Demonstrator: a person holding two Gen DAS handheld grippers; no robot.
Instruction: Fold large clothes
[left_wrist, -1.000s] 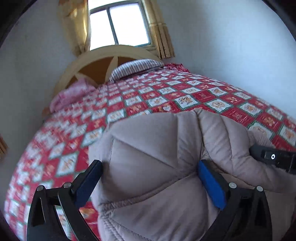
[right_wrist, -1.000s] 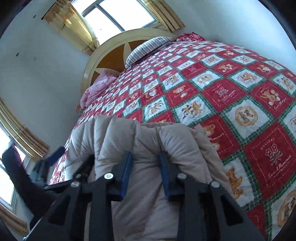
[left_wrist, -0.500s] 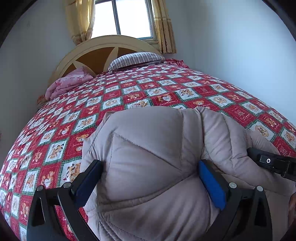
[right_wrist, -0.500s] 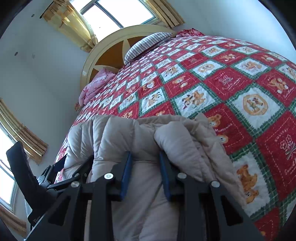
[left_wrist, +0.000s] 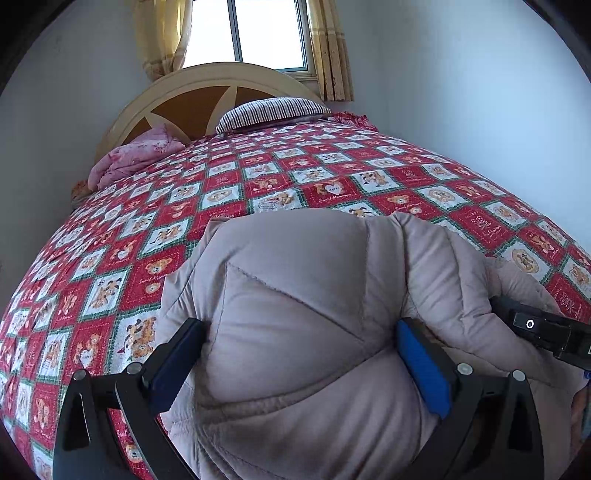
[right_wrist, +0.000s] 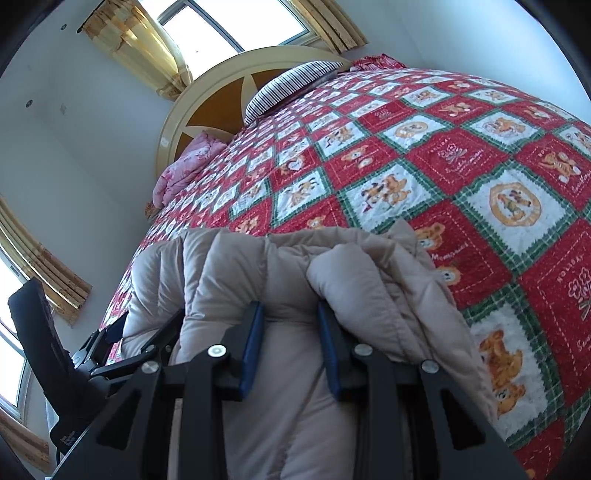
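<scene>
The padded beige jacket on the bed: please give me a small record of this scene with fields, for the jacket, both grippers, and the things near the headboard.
garment: padded beige jacket, bunched, lying on the bed
surface: red patchwork quilt with bear pictures
left gripper: jaws wide, pads pressing a thick bulge of the jacket
right gripper: jaws narrow, clamped on a fold of the jacket
far end of the bed: striped pillow, pink bundle, rounded headboard
behind the headboard: window with yellow curtains

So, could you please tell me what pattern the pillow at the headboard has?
Narrow dark-and-white stripes on the pillow; the left wrist view shows it best.
</scene>
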